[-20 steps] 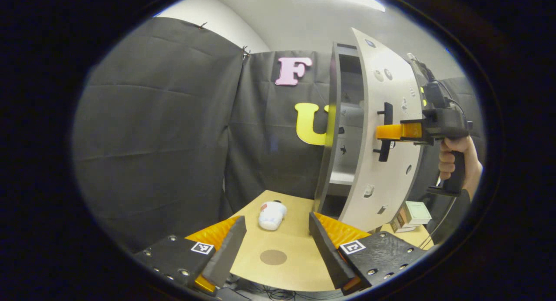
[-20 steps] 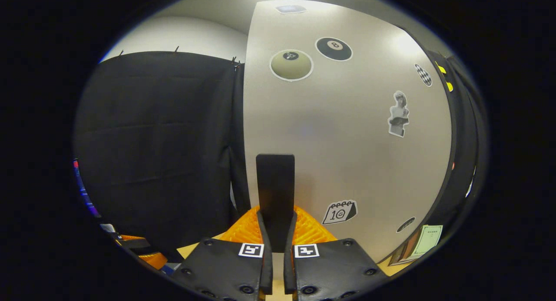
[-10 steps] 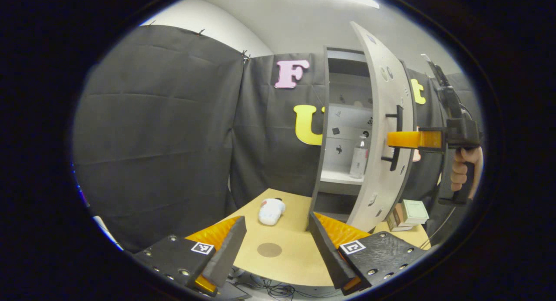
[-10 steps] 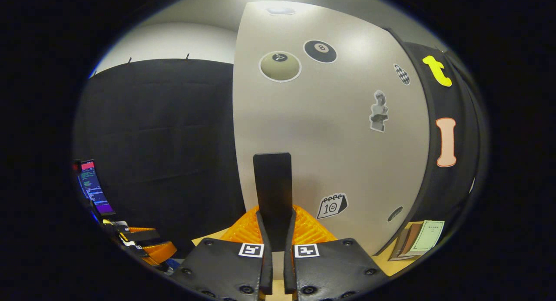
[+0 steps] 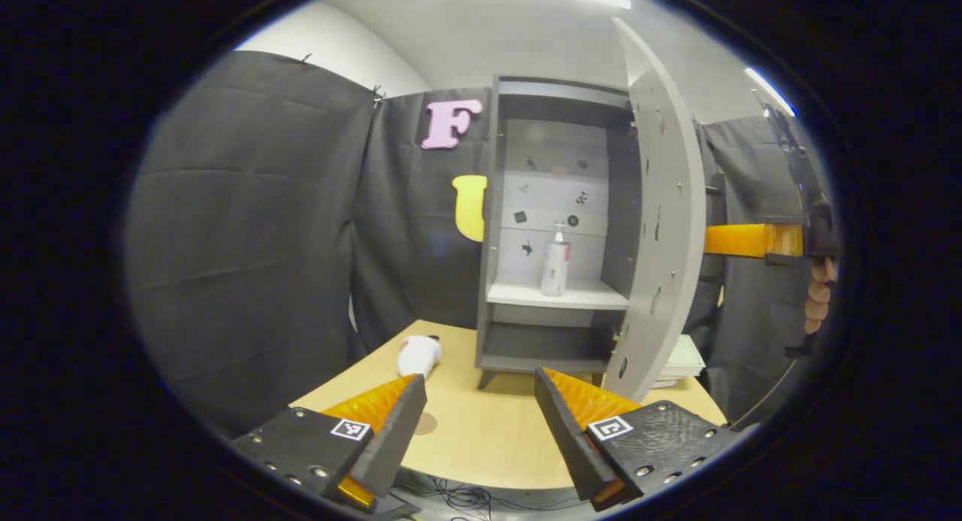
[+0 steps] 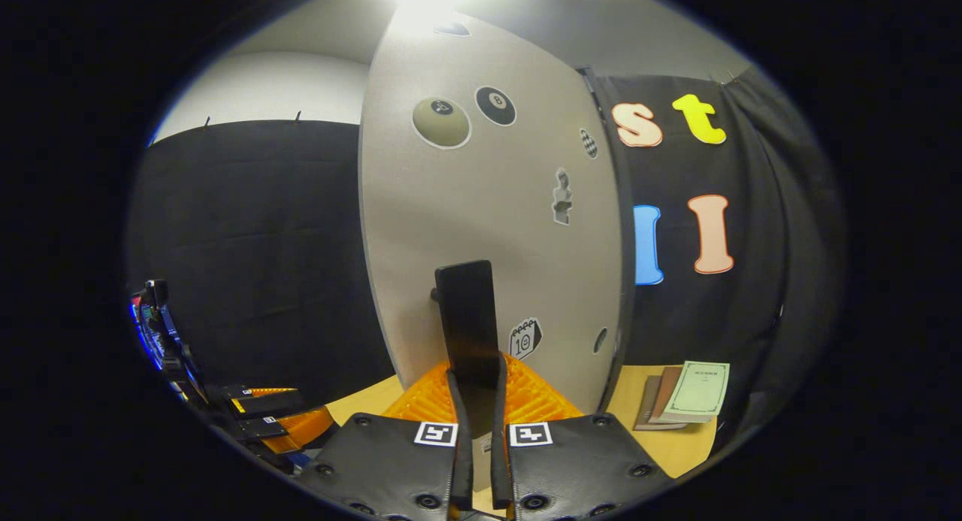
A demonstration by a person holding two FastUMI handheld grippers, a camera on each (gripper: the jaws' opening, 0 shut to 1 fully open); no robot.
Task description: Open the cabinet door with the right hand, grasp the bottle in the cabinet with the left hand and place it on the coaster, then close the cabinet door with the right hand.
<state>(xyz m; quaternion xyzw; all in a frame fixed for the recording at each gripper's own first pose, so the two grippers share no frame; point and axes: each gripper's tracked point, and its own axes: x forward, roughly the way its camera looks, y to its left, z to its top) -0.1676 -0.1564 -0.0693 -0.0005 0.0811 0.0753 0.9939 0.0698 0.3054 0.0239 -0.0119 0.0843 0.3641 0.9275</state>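
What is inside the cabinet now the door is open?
A bottle stands on the cabinet's middle shelf, with small stickers on the wall behind it. The lower shelf looks dark. The door hides the right side.

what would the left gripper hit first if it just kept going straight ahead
Probably the cabinet: the open left gripper points over the table toward its lower front, below the shelf with the bottle. The door stands open to the right. Depth is unclear.

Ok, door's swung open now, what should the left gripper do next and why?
Probably move the left gripper forward toward the bottle: the cabinet door stands wide, the bottle is upright on the shelf, and the fingers are open and empty.
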